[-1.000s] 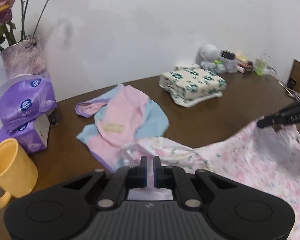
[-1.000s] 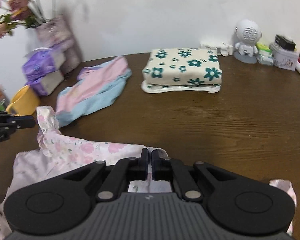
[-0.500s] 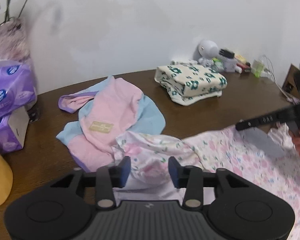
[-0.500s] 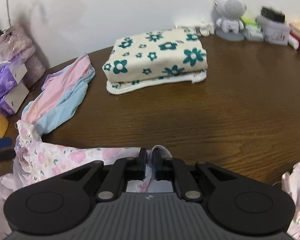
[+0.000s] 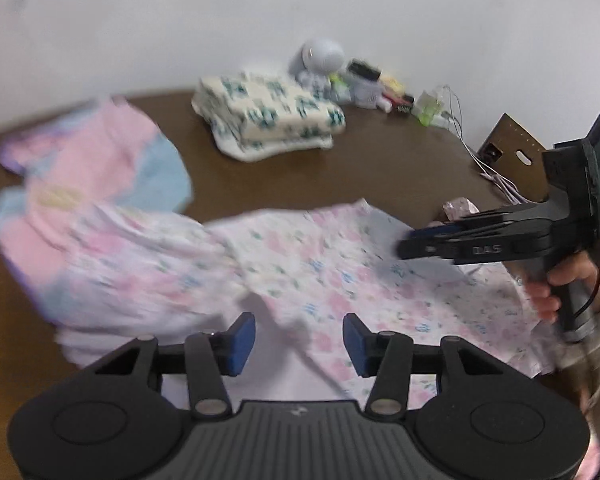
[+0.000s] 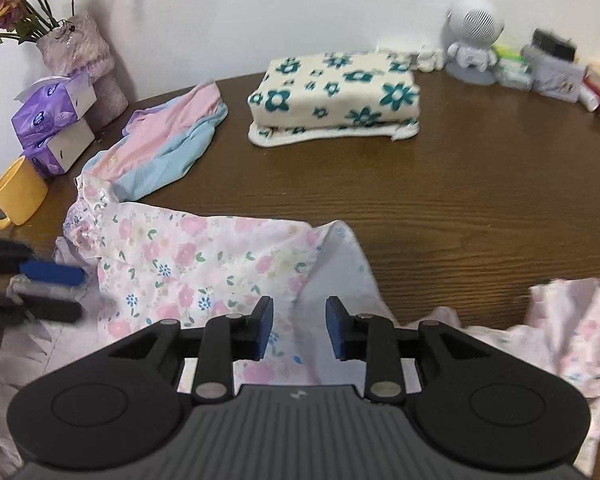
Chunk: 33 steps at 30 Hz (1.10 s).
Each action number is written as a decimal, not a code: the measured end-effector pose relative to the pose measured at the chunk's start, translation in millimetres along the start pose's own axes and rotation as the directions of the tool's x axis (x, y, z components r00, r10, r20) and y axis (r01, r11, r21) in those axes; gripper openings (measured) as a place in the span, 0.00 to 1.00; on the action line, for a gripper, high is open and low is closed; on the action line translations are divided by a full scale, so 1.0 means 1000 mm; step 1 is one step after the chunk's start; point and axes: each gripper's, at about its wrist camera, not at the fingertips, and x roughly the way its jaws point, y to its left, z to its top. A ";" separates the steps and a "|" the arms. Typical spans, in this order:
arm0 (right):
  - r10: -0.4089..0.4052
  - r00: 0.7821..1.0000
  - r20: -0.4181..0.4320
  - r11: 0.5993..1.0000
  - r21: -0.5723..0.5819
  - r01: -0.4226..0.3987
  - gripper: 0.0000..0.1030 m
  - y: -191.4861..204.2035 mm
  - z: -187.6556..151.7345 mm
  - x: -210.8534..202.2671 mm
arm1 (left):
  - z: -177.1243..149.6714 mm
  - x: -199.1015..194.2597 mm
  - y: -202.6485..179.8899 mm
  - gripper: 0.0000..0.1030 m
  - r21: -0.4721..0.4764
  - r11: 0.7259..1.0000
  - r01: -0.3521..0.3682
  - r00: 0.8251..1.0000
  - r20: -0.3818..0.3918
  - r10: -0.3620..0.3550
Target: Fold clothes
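- Left wrist view: left gripper has its blue pads spread wide, nothing between them; it hangs just over the floral garment (frame is motion-blurred, contact not readable).
- Right wrist view: right gripper likewise parted and empty, a raised fold of the same cloth just ahead of the pads.
- Garment lies spread and rumpled on the near part of the brown table, one flap turned to show the plain inner side.
- Handling, as judged: thin, light, limp fabric; it will sag and slide, not hold shape. Best hold is a hem or corner edge, pinched through both layers.
- Beyond: pink-and-blue garment unfolded; folded flower-print cloth near the wall.
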 end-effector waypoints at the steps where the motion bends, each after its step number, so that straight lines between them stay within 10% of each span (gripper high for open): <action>1: 0.003 1.000 -0.005 1.000 0.009 -0.003 0.28 0.000 0.001 0.004 | 0.001 0.008 -0.001 0.44 -0.024 1.000 -0.009 1.000 -0.017 0.008; 4: 0.022 1.000 -0.011 0.999 0.031 -0.022 0.28 -0.001 0.002 0.009 | 0.005 0.025 0.004 0.41 -0.095 0.995 -0.013 1.000 -0.025 0.010; 7: 0.085 0.995 -0.049 0.995 0.059 -0.082 0.00 -0.001 0.002 0.011 | 0.010 0.034 0.010 0.01 -0.153 0.988 0.026 1.000 -0.005 -0.027; 16: 0.046 0.991 0.127 0.993 0.103 -0.059 0.00 -0.013 0.038 -0.009 | 0.037 0.017 0.018 0.00 -0.152 0.988 0.023 0.982 0.188 0.006; 33: -0.013 0.981 0.191 0.989 0.146 -0.015 0.00 -0.017 0.043 0.041 | 0.036 0.058 0.022 0.01 -0.144 0.974 -0.175 0.943 0.261 0.208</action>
